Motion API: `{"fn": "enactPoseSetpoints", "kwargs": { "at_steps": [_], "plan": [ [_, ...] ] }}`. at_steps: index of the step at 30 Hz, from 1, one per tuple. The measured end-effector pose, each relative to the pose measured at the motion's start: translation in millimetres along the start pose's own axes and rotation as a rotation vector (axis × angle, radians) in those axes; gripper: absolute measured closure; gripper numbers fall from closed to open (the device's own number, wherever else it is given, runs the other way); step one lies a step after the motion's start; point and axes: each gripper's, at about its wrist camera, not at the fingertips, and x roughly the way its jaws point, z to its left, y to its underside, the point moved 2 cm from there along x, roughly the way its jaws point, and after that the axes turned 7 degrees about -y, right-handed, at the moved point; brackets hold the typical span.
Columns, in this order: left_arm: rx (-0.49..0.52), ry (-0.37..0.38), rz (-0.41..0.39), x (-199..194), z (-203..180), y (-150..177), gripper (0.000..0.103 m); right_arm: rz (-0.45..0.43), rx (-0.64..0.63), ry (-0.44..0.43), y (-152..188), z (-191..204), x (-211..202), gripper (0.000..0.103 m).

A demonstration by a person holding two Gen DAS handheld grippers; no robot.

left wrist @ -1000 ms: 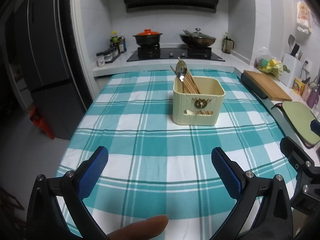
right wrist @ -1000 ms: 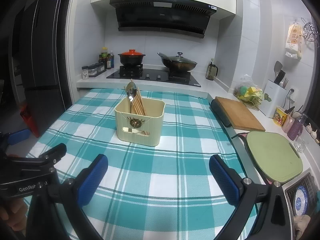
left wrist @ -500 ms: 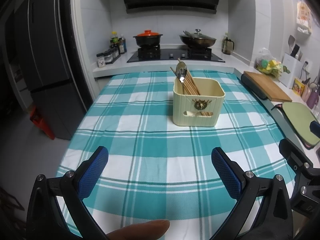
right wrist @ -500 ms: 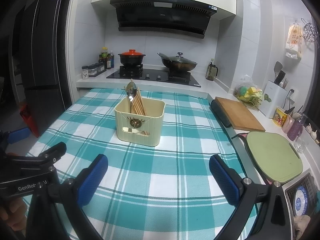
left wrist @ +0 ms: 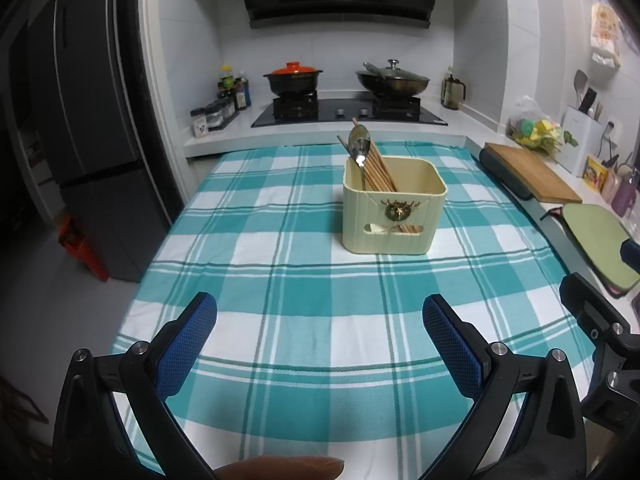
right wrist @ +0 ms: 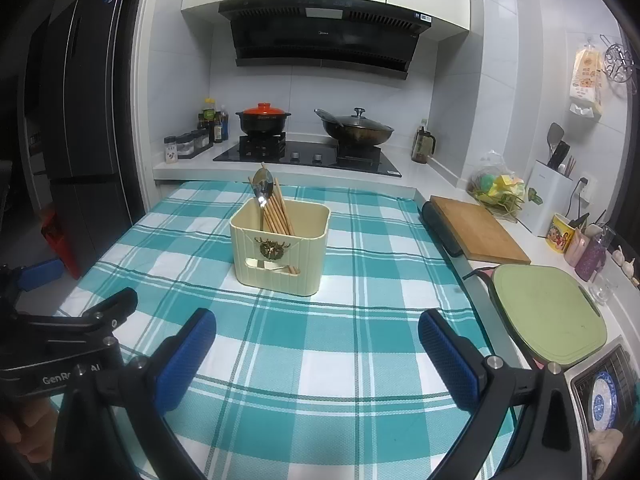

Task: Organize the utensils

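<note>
Left wrist view gives you the teal-and-white checked tablecloth (left wrist: 280, 264) filling the space ahead of both tongs, exactly as it lay a second ago. Beyond it, past the far edge, sits the black range hood (right wrist: 320, 36), whose small centre logo is too faint to read. Straight ahead of your left gripper (left wrist: 320, 322), well apart from its fingertips, stands the cream utensil holder (left wrist: 394, 212) with a gold emblem on its front; from your right gripper (right wrist: 316, 332) the same box lies ahead and slightly left. Inside it, leaning toward the far-left corner, you have the wooden chopsticks (left wrist: 376, 168) and a metal spoon (left wrist: 359, 146), bowl up. Nothing in the box has shifted between frames.

Both tongs are spread wide with nothing between the blue pads, and neither has changed its spread. Your left tool's body shows at the right view's lower left, printed "GenRo", the remaining letters hidden. Your fingertip (left wrist: 280, 468) below the left tongs now reaches further right than before.
</note>
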Motion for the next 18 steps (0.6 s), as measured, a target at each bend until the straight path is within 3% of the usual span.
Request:
{"fn": "enactPoseSetpoints", "kwargs": {
  "at_steps": [18],
  "plan": [
    [-0.002, 0.014, -0.008, -1.2, -3.5, 1.7, 0.0, 0.006, 0.009, 0.002, -1.1, -1.5, 0.3, 0.0]
  ]
}}
